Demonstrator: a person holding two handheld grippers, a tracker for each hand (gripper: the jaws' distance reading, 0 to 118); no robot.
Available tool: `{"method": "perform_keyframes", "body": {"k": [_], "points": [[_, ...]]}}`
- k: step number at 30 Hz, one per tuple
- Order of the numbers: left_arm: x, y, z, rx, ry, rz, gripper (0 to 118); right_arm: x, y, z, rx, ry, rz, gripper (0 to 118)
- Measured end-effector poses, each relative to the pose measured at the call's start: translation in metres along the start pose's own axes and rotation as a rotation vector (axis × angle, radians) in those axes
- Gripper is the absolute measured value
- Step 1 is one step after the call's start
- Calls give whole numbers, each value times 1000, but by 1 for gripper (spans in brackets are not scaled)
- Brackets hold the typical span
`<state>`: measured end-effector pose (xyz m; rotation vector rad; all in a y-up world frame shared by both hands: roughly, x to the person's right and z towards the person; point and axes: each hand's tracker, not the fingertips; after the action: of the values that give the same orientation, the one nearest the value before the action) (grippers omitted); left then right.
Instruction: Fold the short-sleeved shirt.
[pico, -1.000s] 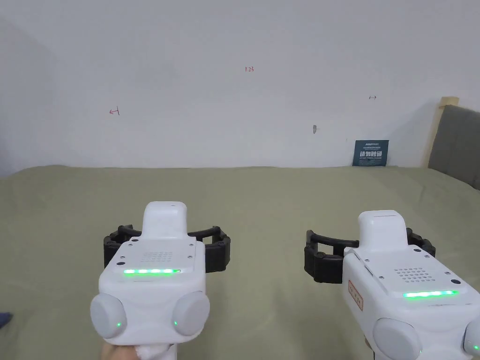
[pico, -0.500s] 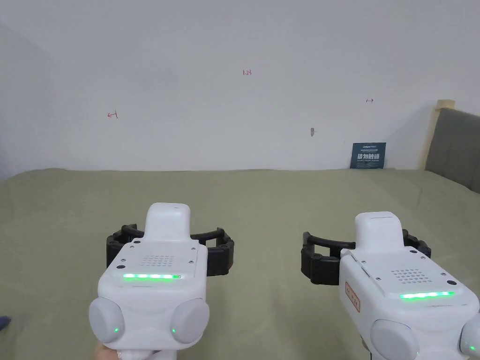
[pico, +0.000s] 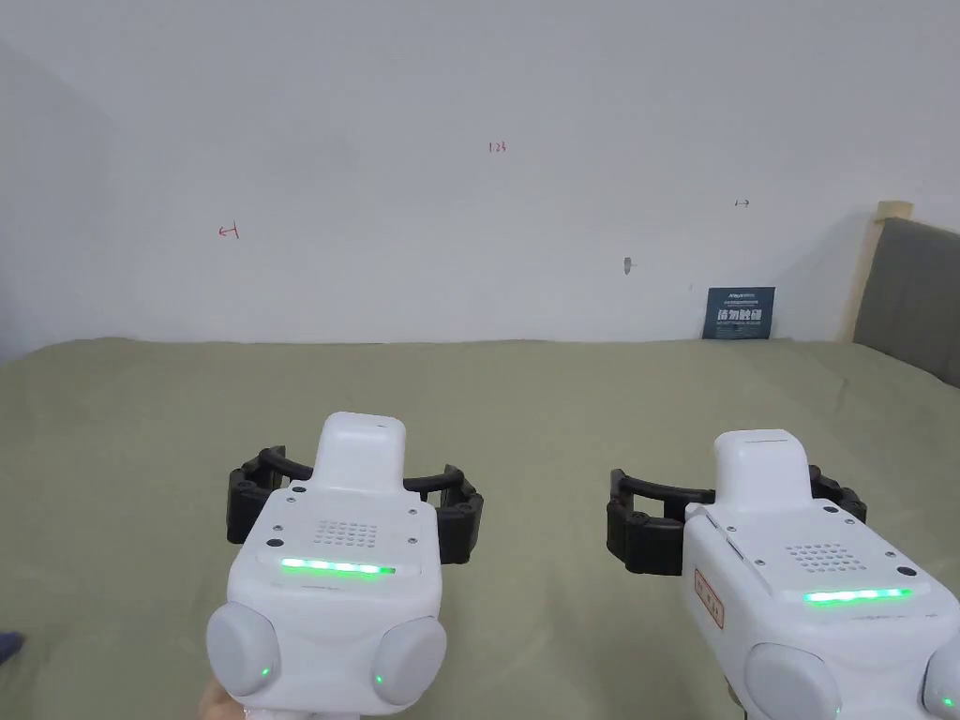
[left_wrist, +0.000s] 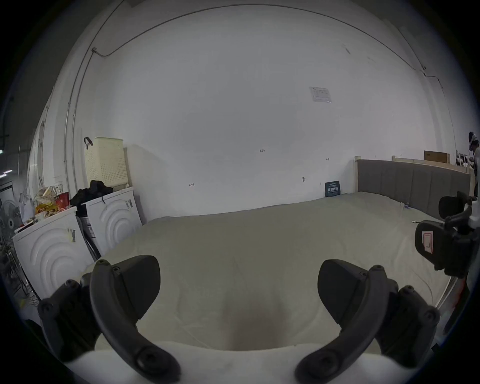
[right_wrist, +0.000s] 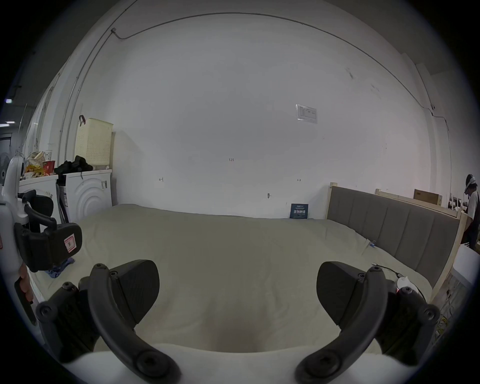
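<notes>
since a second ago the white handheld left gripper (pico: 354, 492) has drifted a little rightward and lower in the head view, while the white handheld right gripper (pico: 736, 511) has hardly shifted. going left to right: a small blue-grey bit of cloth (right_wrist: 60, 267) lies at the bed's left edge, too little of it visible to say whether it is the short-sleeved shirt; no shirt lies on the open middle of the olive-green bed sheet (pico: 525, 403). next comes the left gripper, jaws spread wide with nothing between them, then the right gripper, jaws likewise released and empty. both hover side by side above the near part of the bed, level and pointing at the far wall, likely a ready pose before any reach. at the right edge stands a grey padded headboard (pico: 914, 291). folding looks not yet begun.
</notes>
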<state>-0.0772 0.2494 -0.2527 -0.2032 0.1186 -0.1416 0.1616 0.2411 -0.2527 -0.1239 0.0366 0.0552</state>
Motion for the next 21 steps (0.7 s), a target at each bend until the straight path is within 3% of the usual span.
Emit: {"method": "perform_keyframes", "body": {"k": [21], "points": [[-18, 5, 6, -56, -61, 113, 118, -3, -1, -1, -9, 3, 10, 118]]}}
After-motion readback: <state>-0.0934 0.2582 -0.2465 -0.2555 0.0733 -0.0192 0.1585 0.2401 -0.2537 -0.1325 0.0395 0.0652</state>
